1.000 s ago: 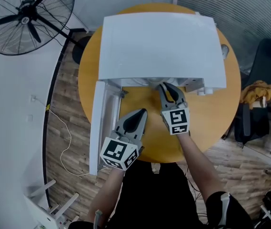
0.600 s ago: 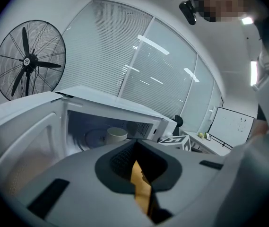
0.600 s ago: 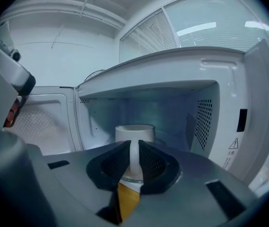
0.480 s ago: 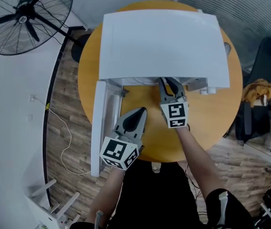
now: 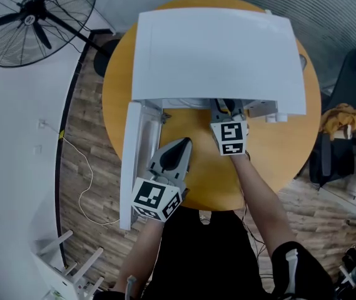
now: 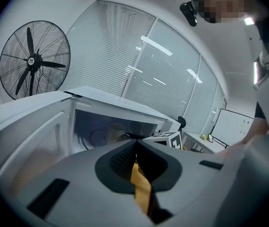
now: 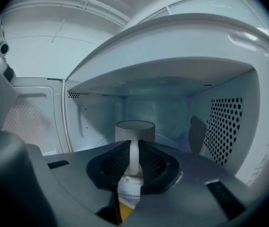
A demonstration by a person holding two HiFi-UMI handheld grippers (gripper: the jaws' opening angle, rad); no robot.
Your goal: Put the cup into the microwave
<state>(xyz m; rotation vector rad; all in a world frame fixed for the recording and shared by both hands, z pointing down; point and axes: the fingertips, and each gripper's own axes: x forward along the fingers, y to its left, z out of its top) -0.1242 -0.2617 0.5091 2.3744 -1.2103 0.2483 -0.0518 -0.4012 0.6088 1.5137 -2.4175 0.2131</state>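
The white microwave (image 5: pixel 215 55) stands on the round orange table (image 5: pixel 271 155) with its door (image 5: pixel 134 161) swung open to the left. My right gripper (image 5: pixel 228 109) reaches into the cavity, its tips hidden under the microwave's top. In the right gripper view a pale cup (image 7: pixel 134 129) stands upright inside the cavity (image 7: pixel 229 126), and my right gripper (image 7: pixel 134 151) is shut on its handle. My left gripper (image 5: pixel 179 147) hovers over the table in front of the opening, shut and empty; in its own view its jaws (image 6: pixel 135 148) are pressed together.
A standing fan (image 5: pixel 34 17) is on the floor at the far left. A dark chair (image 5: pixel 346 105) with a yellow cloth sits to the right of the table. The open door bars the table's left side. A cable lies on the wooden floor.
My right gripper has moved forward with the cup, from the table edge of the opening deeper into the microwave. The left gripper has stayed in place.
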